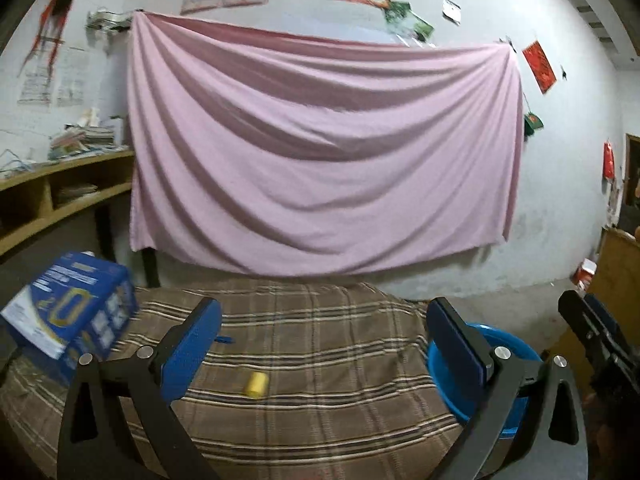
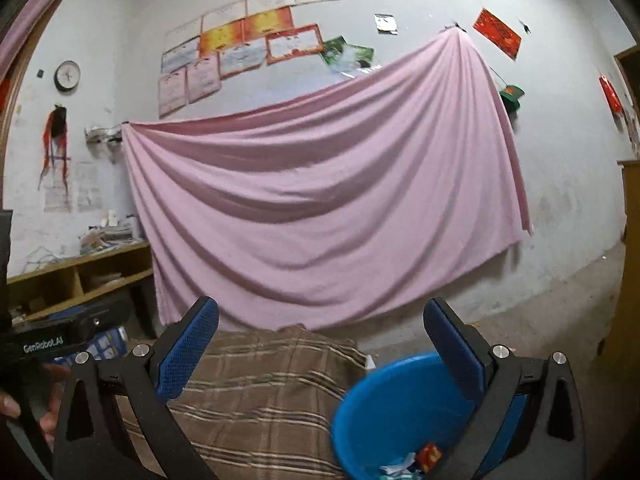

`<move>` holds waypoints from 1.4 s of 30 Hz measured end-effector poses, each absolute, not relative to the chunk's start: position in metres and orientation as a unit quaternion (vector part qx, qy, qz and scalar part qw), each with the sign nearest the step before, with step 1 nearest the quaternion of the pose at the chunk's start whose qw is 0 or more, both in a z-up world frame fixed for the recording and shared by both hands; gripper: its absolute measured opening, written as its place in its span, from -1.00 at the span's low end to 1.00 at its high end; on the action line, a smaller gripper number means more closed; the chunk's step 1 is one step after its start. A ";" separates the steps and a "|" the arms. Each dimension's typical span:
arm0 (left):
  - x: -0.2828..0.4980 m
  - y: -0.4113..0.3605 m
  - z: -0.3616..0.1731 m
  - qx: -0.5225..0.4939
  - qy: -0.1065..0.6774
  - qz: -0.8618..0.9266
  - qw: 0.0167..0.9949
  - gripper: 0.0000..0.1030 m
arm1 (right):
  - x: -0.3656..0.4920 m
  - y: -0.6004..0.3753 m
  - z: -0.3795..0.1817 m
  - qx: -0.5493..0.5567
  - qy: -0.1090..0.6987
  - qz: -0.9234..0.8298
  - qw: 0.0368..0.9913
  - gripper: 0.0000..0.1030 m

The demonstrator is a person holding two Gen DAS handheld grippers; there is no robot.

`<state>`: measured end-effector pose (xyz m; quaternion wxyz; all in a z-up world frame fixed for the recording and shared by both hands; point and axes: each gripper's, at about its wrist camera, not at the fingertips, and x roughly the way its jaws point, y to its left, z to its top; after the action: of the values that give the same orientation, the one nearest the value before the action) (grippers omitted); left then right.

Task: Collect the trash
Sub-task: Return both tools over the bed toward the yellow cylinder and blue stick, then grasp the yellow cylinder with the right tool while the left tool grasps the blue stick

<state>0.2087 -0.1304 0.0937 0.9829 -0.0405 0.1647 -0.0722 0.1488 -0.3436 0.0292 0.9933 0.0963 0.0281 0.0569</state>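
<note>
A small yellow cylinder [image 1: 256,385] lies on the brown plaid cloth [image 1: 304,360] of the table. A thin blue object [image 1: 225,338] lies farther back on the cloth. My left gripper [image 1: 320,344] is open and empty, above and just behind the yellow piece. A blue basin [image 2: 404,412] stands at the table's right side, with red and white scraps [image 2: 416,462] in it; its rim also shows in the left wrist view [image 1: 496,344]. My right gripper [image 2: 320,344] is open and empty, its right finger over the basin.
A blue printed box [image 1: 72,312] sits at the table's left end. A pink sheet [image 1: 320,152] hangs on the wall behind. A wooden shelf with papers [image 1: 60,184] stands at the left. The other gripper's body [image 2: 44,344] shows at the left.
</note>
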 end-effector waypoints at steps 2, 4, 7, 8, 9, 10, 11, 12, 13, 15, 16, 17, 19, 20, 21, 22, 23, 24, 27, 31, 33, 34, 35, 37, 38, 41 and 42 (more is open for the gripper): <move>0.199 -0.112 0.100 -0.046 0.157 -0.062 0.985 0.95 | 0.146 -0.332 0.036 0.096 0.020 0.060 0.993 1.00; 0.191 -0.094 0.103 -0.052 0.149 -0.052 0.986 0.95 | 0.143 -0.320 0.041 0.093 0.016 0.064 0.993 1.00; 0.177 -0.065 0.107 -0.062 0.135 -0.037 0.988 0.95 | 0.137 -0.297 0.048 0.082 0.012 0.071 0.994 1.00; 0.174 -0.055 0.107 -0.065 0.133 -0.031 0.989 0.95 | 0.135 -0.288 0.050 0.077 0.010 0.076 0.994 1.00; 0.171 -0.046 0.108 -0.066 0.131 -0.027 0.989 0.95 | 0.133 -0.282 0.052 0.072 0.010 0.080 0.994 1.00; 0.166 -0.035 0.107 -0.068 0.126 -0.019 0.989 0.95 | 0.132 -0.274 0.053 0.068 0.010 0.085 0.994 1.00; 0.162 -0.025 0.107 -0.069 0.122 -0.013 0.990 0.95 | 0.131 -0.265 0.054 0.061 0.009 0.091 0.994 1.00; 0.158 -0.015 0.105 -0.069 0.117 -0.005 0.991 0.95 | 0.130 -0.257 0.054 0.056 0.008 0.096 0.994 1.00; 0.154 -0.007 0.104 -0.068 0.113 0.002 0.991 0.95 | 0.130 -0.249 0.055 0.048 0.006 0.102 0.994 1.00; 0.147 0.009 0.100 -0.068 0.106 0.015 0.992 0.95 | 0.130 -0.231 0.055 0.030 0.003 0.112 0.993 1.00; 0.144 0.016 0.098 -0.068 0.104 0.021 0.992 0.95 | 0.131 -0.224 0.055 0.023 0.002 0.117 0.993 1.00; 0.141 0.024 0.094 -0.069 0.101 0.027 0.992 0.95 | 0.132 -0.215 0.054 0.017 0.002 0.124 0.992 1.00; 0.137 0.035 0.089 -0.070 0.101 0.038 0.992 0.95 | 0.136 -0.202 0.051 0.009 0.007 0.137 0.990 1.00; 0.135 0.038 0.085 -0.070 0.102 0.042 0.991 0.95 | 0.138 -0.195 0.049 0.004 0.014 0.144 0.990 1.00; 0.134 0.042 0.082 -0.070 0.103 0.046 0.991 0.95 | 0.141 -0.191 0.046 0.001 0.021 0.148 0.989 1.00; 0.135 0.044 0.078 -0.070 0.105 0.048 0.991 0.95 | 0.144 -0.188 0.043 -0.002 0.028 0.152 0.988 1.00; 0.134 0.046 0.074 -0.070 0.109 0.051 0.990 0.95 | 0.148 -0.184 0.039 -0.005 0.039 0.155 0.987 1.00; 0.134 0.048 0.070 -0.070 0.113 0.053 0.990 0.95 | 0.152 -0.181 0.036 -0.007 0.049 0.156 0.986 1.00; 0.135 0.054 0.058 -0.078 0.132 0.058 0.987 0.95 | 0.165 -0.174 0.028 -0.010 0.083 0.159 0.984 1.00; 0.138 0.057 0.048 -0.085 0.162 0.058 0.981 0.95 | 0.189 -0.165 0.014 -0.013 0.155 0.167 0.974 1.00; 0.140 0.057 0.042 -0.086 0.182 0.061 0.978 0.95 | 0.206 -0.161 0.004 -0.016 0.203 0.169 0.964 1.00; 0.143 0.056 0.039 -0.086 0.195 0.060 0.975 0.95 | 0.212 -0.160 -0.001 -0.019 0.224 0.166 0.960 0.99; 0.146 0.055 0.036 -0.086 0.210 0.060 0.972 0.95 | 0.221 -0.159 -0.008 -0.023 0.252 0.163 0.954 0.99; 0.151 0.053 0.029 -0.090 0.231 0.056 0.967 0.95 | 0.235 -0.158 -0.019 -0.020 0.292 0.175 0.940 0.84; 0.154 0.050 0.026 -0.090 0.243 0.055 0.964 0.95 | 0.241 -0.158 -0.023 -0.016 0.312 0.182 0.932 0.79; 0.163 0.045 0.016 -0.093 0.277 0.053 0.955 0.94 | 0.256 -0.156 -0.034 -0.013 0.349 0.200 0.915 0.49; 0.167 0.043 0.013 -0.095 0.285 0.053 0.952 0.94 | 0.260 -0.155 -0.037 -0.015 0.357 0.204 0.912 0.46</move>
<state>0.1668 0.0428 0.0126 0.9522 -0.0952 0.2854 0.0528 0.2597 -0.1549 -0.0368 0.9115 -0.0148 0.3568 0.2038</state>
